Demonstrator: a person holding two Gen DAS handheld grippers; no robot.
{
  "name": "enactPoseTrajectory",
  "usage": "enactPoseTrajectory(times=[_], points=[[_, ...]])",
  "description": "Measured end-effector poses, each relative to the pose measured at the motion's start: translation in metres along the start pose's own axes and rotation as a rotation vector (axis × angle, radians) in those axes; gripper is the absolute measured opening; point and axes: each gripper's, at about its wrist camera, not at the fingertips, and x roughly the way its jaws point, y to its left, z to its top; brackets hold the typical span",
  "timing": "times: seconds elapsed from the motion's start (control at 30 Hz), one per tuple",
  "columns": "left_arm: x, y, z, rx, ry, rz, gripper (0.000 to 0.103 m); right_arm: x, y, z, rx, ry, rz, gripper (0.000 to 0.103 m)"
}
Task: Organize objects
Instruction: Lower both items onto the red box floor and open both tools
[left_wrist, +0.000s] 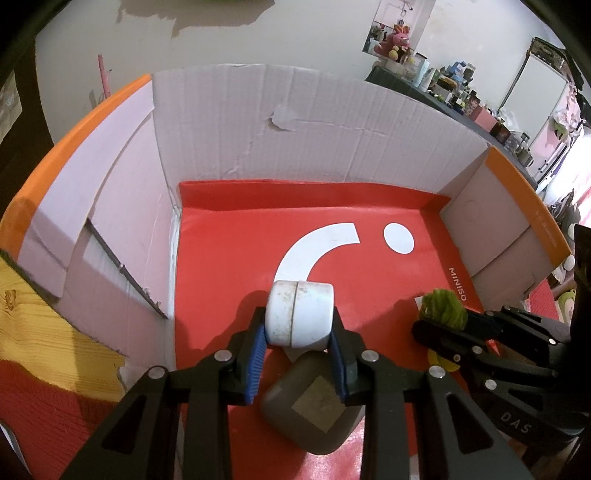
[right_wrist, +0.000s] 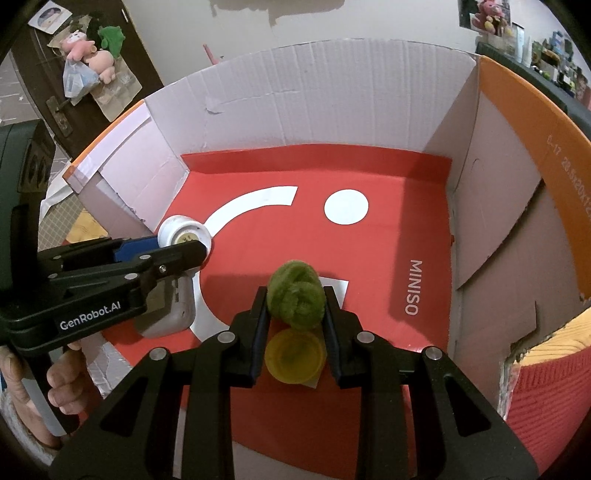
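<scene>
My left gripper (left_wrist: 299, 332) is shut on a white round jar (left_wrist: 300, 314), held on its side above the red floor of a cardboard box (left_wrist: 258, 122); the jar also shows in the right wrist view (right_wrist: 184, 234). A grey rounded case (left_wrist: 314, 406) lies on the box floor under the left gripper. My right gripper (right_wrist: 295, 306) is shut on a green fuzzy ball (right_wrist: 296, 297), also seen in the left wrist view (left_wrist: 443, 308). A yellow round lid (right_wrist: 295, 356) lies on the floor below the right gripper.
The box has tall cardboard walls with orange rims (right_wrist: 524, 110) and a red MINISO sheet (right_wrist: 369, 258) on its floor. Red and yellow knitted cloth (left_wrist: 55, 332) lies outside the box. A cluttered shelf (left_wrist: 461, 96) stands at the far right.
</scene>
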Motion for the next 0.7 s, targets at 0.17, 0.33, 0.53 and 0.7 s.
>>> enactPoseTrajectory(times=[0.17,0.33,0.53,0.7], points=[[0.0,0.0,0.0,-0.006,-0.001,-0.002,0.032,-0.007,0.003,0.0,-0.009,-0.025,-0.009,0.026],[-0.001,-0.001,-0.001,-0.008,-0.006,0.001,0.032,-0.011,0.007,0.001,-0.029,-0.031,-0.02,0.023],[-0.001,-0.002,-0.001,0.004,-0.01,0.015,0.032,-0.009,0.007,0.002,-0.024,-0.024,-0.01,0.023],[-0.001,0.002,0.001,-0.013,-0.004,0.009,0.032,-0.007,0.005,0.002,-0.011,-0.02,0.007,0.023]])
